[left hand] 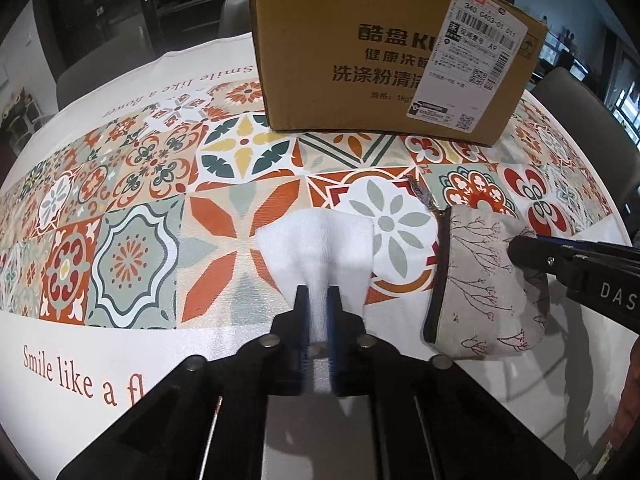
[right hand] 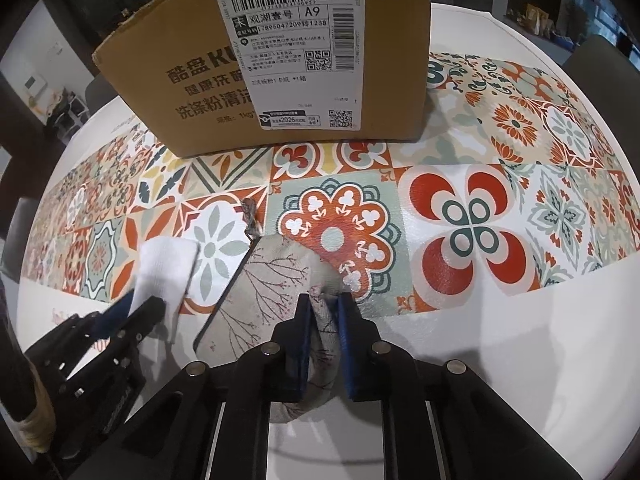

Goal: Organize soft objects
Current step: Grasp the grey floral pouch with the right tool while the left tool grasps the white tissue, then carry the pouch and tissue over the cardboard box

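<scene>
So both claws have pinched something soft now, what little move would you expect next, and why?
Probably a lift of both toward the cardboard box. The left gripper is shut on the white cloth, and the right gripper is shut on the edge of the printed fabric pouch. Both items still lie on the patterned tablecloth, in front of the box, which looks like the likely place for them.

The worktop (left hand: 80, 380) wears a white cover with a broad band of patchwork tile motifs in orange-red, sage green, dark teal, mustard and cream, plus reddish-brown lettering along the white margin. The folded cloth (left hand: 316, 248) is plain white. The zip pouch (left hand: 484, 280) is beige-grey linen printed with thin dark branches and small red sprigs, edged by a dark zipper. The cardboard box (left hand: 340, 40) is tan brown with dark printed characters and a white shipping label carrying black barcodes and a red strip.
</scene>
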